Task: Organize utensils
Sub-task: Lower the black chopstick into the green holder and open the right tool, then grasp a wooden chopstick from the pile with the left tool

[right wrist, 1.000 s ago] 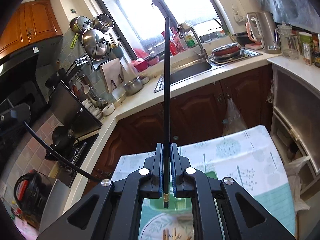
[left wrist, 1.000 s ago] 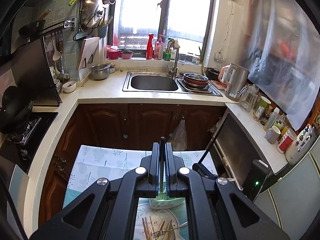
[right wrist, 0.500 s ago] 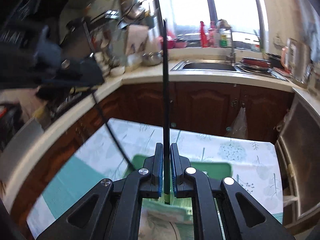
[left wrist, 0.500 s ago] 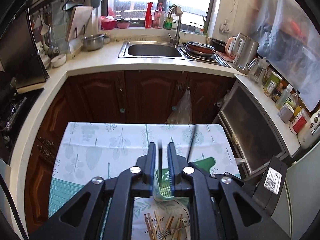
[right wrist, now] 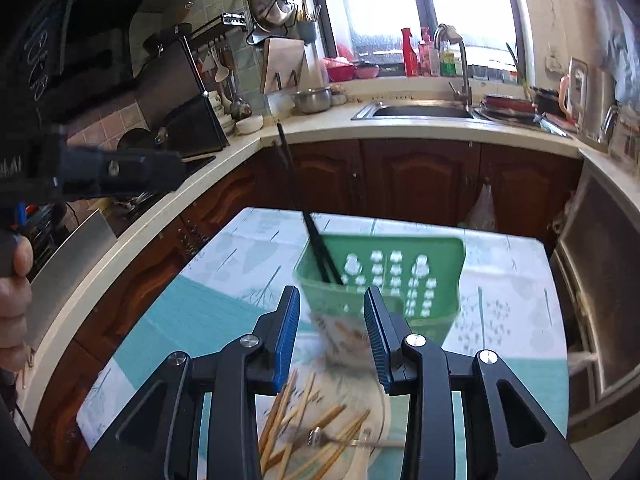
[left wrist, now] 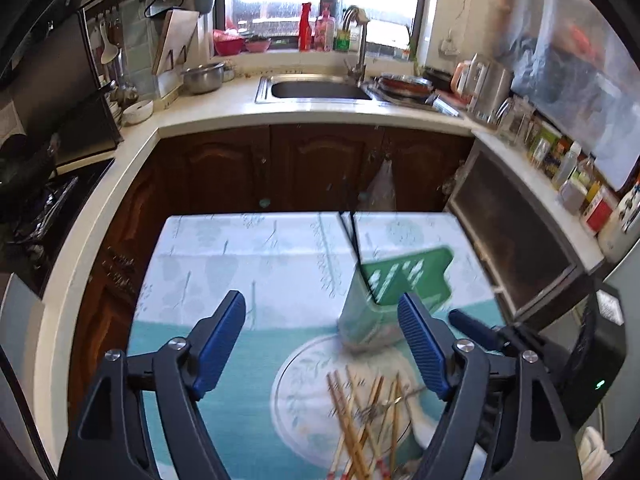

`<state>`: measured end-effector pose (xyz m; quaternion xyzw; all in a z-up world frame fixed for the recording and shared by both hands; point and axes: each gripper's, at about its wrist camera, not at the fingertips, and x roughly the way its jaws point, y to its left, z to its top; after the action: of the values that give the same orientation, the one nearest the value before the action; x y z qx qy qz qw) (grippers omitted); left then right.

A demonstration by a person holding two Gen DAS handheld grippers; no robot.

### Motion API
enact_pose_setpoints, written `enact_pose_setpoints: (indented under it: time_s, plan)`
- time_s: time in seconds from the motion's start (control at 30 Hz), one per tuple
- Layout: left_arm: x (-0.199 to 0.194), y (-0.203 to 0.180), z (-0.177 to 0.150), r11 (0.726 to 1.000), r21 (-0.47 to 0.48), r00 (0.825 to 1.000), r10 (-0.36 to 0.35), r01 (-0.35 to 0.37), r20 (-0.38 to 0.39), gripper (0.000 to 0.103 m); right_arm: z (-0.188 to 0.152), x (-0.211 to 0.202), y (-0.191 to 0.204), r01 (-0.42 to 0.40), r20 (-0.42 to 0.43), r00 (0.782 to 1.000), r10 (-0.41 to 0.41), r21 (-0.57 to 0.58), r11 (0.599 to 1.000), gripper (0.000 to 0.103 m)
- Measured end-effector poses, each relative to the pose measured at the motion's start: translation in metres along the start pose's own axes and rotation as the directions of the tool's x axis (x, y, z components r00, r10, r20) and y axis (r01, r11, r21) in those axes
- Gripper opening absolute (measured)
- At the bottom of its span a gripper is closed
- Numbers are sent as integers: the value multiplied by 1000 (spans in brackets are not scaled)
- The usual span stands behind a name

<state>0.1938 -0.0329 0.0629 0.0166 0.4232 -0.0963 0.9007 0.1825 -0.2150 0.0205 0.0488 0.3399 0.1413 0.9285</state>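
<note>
— What stood ahead of the right jaws?
— The green basket [right wrist: 384,280], two black chopsticks [right wrist: 316,240] leaning out leftward.
— And below them?
— Wooden chopsticks [right wrist: 304,420] heaped on the plate [left wrist: 296,376]. Bare tablecloth [left wrist: 248,264] lay between and beyond the left jaws.

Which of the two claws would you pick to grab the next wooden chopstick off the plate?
Probably the right gripper. It is open and the wooden chopsticks fan out directly under its fingers, next to the green holder. The left gripper is open too, but the pile sits toward its right finger.
</note>
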Motion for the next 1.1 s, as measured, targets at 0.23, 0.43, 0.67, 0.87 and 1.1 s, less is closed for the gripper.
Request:
enact_pose_setpoints:
  time_s: [0.23, 0.43, 0.67, 0.87, 1.1]
  plan:
    - [-12, 6, -51, 1000, 13, 999, -17, 17, -41, 87, -46, -39, 11, 11, -124, 992, 6, 134, 991, 34]
    - [4, 3, -104, 999, 2, 991, -48, 49, -127, 86, -86, -57, 19, 7, -201, 979, 36, 210, 978, 34]
    - [46, 19, -147, 981, -144, 945, -165, 129, -281, 52, -128, -57, 27, -10, -266, 961, 76, 240, 971, 30]
    - [79, 32, -169, 942, -278, 891, -281, 186, -357, 20, -152, -36, 24, -16, -342, 933, 112, 271, 963, 23]
    - [107, 35, -181, 907, -362, 847, -358, 215, -394, 12, -160, -12, 29, -40, -392, 908, 146, 267, 963, 23]
